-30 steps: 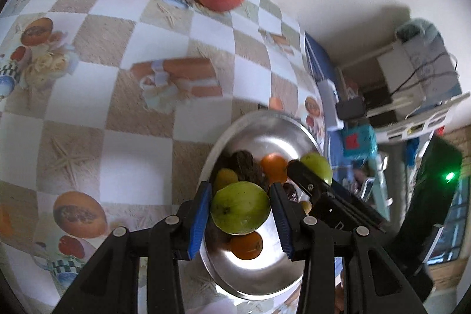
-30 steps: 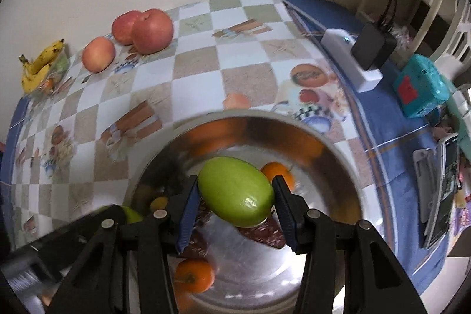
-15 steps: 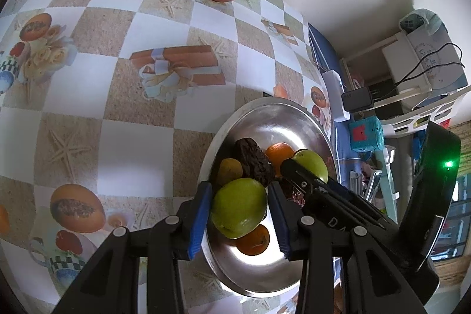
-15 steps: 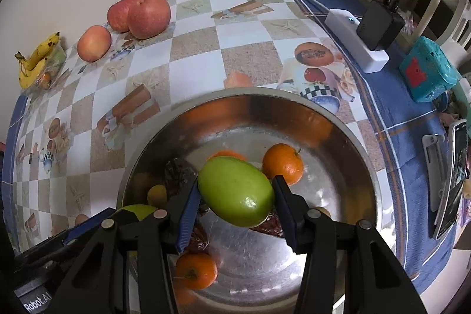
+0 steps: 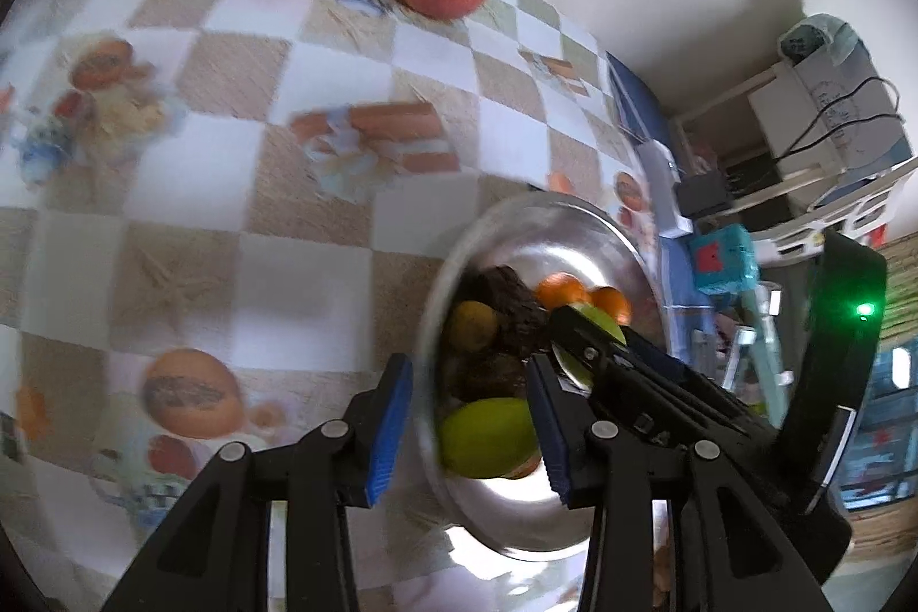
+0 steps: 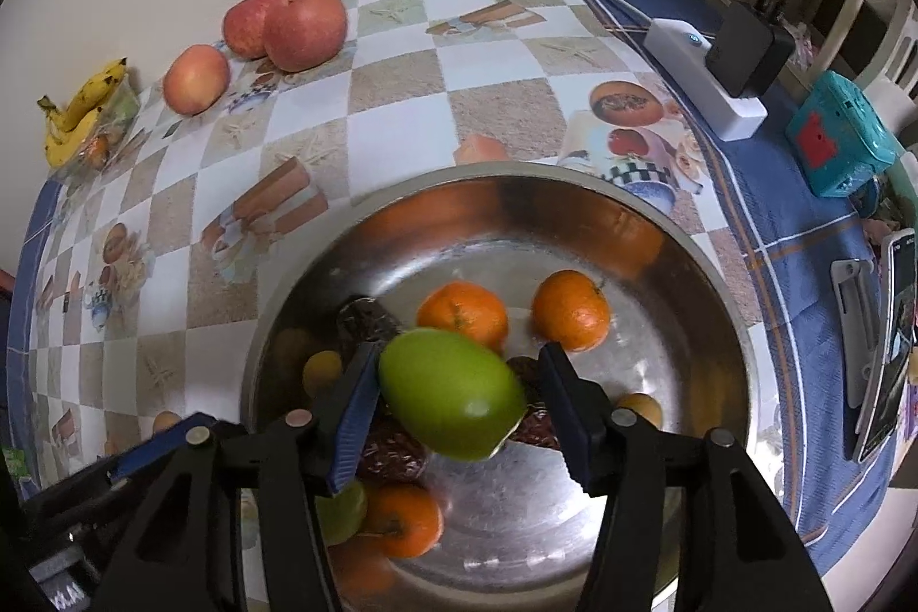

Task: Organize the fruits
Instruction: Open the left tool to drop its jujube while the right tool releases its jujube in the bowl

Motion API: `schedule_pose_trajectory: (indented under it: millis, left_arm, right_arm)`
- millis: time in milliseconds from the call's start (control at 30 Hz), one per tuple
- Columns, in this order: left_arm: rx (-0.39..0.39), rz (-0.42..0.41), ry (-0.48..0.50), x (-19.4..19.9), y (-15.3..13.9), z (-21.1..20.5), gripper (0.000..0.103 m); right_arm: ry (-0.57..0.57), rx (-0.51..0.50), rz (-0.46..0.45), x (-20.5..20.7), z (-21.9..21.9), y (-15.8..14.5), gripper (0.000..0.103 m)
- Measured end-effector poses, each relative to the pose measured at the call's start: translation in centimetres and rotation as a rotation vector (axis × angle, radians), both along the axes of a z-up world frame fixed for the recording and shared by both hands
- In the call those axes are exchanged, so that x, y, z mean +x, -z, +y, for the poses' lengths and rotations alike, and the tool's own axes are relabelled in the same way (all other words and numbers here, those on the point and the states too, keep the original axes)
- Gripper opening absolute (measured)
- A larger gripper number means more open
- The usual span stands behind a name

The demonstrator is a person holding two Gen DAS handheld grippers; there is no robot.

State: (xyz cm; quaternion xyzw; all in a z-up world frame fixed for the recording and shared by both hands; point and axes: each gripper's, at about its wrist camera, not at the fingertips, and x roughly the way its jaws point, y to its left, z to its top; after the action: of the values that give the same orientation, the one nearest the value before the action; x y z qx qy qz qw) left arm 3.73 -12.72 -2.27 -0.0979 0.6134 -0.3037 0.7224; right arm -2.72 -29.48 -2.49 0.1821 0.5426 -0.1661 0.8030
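**Item 1. Left gripper [image 5: 469,411].** Released: jaws spread wide, one pad outside the rim of the steel bowl [image 5: 545,206] and one inside.

**Item 2. Green fruit A [image 5: 487,437].** Oval. Lies in the bowl's near side, close against the inner pad. The blur hides whether they touch.

**Item 3. Right gripper [image 6: 459,382].** Judged released: one pad touches green fruit B [image 6: 453,394], and the other stands visibly apart from it.

**Item 4. Green fruit B.** Blurred. Sits above the bowl floor, over a dark wrinkled piece. It appears unsupported on one side.

**Item 5. Bowl contents.** Two tangerines [image 6: 462,322] towards the far wall, another orange fruit near the front, and small yellowish pieces.

**Item 6. Outside the bowl.** Three apples [image 6: 304,27] and bananas [image 6: 80,113], well apart along the wall on the checked tablecloth [image 6: 390,141].

**Handling note.** The step is judged to be depositing both green fruits.
- Let fruit B settle low so it does not bounce or roll against the tangerines.
- Lift each gripper straight up, keeping it off the rim and clear of the other gripper, which is close by.
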Motion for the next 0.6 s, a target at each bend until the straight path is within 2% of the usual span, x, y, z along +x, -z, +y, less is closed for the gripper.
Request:
schedule_pose_trajectory:
  millis: [67, 200, 267, 333, 367, 433, 600]
  left_arm:
    - [0.051, -0.038, -0.026, 0.2, -0.1, 0.7, 0.057]
    - [0.140, -0.090, -0.076, 0.7, 0.0, 2.2, 0.062]
    - [0.195, -0.115, -0.111, 1.0, 0.3, 3.0, 0.079]
    - [0.238, -0.126, -0.148, 1.3, 0.8, 3.9, 0.090]
    - [0.250, -0.130, -0.158, 1.4, 0.9, 4.3, 0.097]
    - [0.277, -0.145, -0.192, 1.4, 1.3, 5.3, 0.103]
    - [0.350, -0.209, -0.241, 1.1, 1.2, 7.4, 0.103]
  right_arm:
    - [-0.011, -0.010, 0.003, 0.1, 0.4, -0.1, 0.058]
    - [-0.037, -0.042, 0.006, 0.3, 1.0, -0.2, 0.058]
    - [-0.048, -0.050, 0.006, 0.2, 1.3, -0.2, 0.058]
    - [-0.053, -0.056, 0.007, 0.2, 1.4, -0.1, 0.059]
    - [-0.054, -0.063, 0.008, 0.2, 1.5, 0.0, 0.068]
    - [-0.056, -0.069, 0.008, 0.1, 1.8, 0.1, 0.080]
    - [-0.071, -0.070, -0.024, -0.2, 2.7, 0.1, 0.086]
